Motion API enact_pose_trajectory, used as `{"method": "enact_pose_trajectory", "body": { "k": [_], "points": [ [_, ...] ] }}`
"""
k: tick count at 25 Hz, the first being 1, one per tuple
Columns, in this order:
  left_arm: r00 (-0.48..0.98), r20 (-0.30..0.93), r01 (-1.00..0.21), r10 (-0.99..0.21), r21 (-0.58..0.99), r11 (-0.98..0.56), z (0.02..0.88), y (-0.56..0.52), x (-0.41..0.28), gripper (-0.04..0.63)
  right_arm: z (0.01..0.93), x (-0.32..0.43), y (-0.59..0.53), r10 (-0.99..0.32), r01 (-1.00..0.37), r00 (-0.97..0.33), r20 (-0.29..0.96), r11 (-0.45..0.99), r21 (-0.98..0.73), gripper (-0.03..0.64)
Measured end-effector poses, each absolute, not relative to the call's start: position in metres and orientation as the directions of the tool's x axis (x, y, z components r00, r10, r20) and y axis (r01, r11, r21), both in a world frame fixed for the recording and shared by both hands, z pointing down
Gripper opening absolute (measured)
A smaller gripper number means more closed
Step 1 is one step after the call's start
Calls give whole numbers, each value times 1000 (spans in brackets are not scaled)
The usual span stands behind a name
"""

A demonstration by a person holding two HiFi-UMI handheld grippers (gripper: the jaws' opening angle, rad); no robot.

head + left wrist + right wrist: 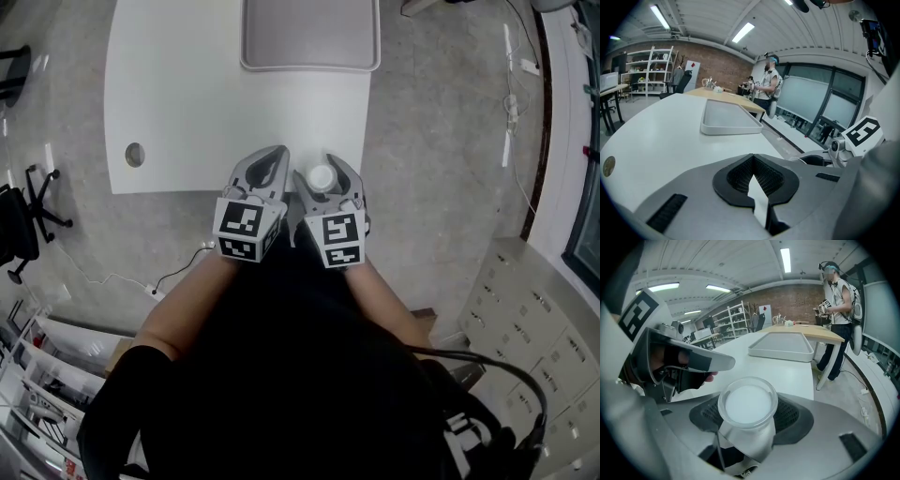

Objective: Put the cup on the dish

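A small translucent white cup sits between the jaws of my right gripper, which is shut on it just over the near edge of the white table. In the right gripper view the cup stands upright with its round rim facing up in the right gripper. My left gripper is close beside it on the left, shut with nothing in it. The dish, a shallow grey tray, lies at the table's far edge and looks bare.
A round cable hole marks the table's left side. An office chair stands on the floor to the left and grey lockers to the right. A person stands beyond the table near a wooden desk.
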State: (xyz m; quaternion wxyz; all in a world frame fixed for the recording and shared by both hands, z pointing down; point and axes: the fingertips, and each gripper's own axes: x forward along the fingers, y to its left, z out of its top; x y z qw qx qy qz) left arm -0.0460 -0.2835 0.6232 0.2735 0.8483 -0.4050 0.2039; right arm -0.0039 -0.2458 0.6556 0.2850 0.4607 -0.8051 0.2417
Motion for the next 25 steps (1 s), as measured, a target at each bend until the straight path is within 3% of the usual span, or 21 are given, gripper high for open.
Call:
{"method": "enact_pose_trajectory", "body": {
  "k": [25],
  "points": [
    [656,414,-749,-631,254,-613,519,-320,-61,6,529,-20,-288,-733,-898,-377,566,439,-29,257]
  ]
}}
